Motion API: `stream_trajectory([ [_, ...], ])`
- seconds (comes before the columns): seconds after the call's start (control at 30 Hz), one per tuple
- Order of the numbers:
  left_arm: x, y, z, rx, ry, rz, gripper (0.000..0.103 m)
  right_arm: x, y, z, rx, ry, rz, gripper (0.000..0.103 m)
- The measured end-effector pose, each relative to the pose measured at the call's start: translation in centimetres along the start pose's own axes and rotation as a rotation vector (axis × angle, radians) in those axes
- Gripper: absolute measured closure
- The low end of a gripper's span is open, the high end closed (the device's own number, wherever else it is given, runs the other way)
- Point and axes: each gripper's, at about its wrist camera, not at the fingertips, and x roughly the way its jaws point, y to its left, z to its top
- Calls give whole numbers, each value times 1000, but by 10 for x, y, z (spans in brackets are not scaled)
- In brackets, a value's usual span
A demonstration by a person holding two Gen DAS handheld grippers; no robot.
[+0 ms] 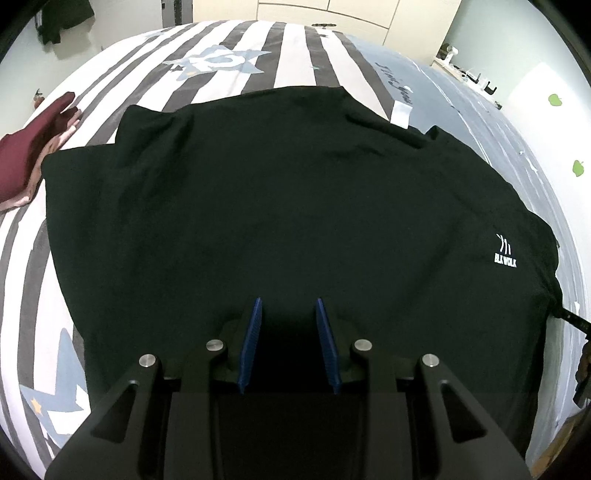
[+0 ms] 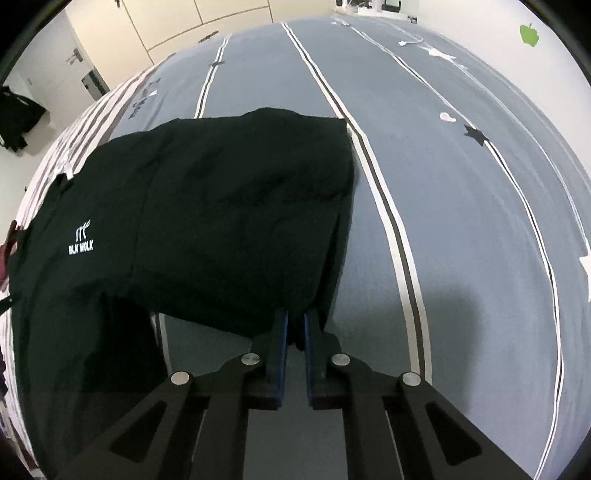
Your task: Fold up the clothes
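Here soft black shirt (image 2: pixel 221 206) bunches between right hand-held gripper (image 2: pixel 293 325) pads.

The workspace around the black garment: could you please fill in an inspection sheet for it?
Surface: bed cover, grey-blue with stripes and stars.
Job's things: black garment spread on the bed, white logo; one edge lifted off the cover.
Clutter: maroon clothing at the bed's edge.
Grippers: left tongs open, pads apart over the fabric; right tongs nearly closed on the garment's edge.
Cables: white cable at the far end.
Surroundings: cupboard doors, green apple stickers on the wall.
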Motion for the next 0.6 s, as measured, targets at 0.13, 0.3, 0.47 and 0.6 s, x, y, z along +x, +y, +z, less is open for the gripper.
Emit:
stream_trajectory([
  [0.13,1,-3,5,19,-5,-1,75,4,-7,24,57,-16,-29,70],
  [0.3,3,-3,12,27,-15,6,75,4,-8,82,76,-116,-58,64],
  [0.47,8,-3,15,17,-11,13,75,44,2,159,22,-118,-118,64],
  [0.6,11,-7,14,36,-4,20,75,79,-2,186,18,-50,-138,68],
])
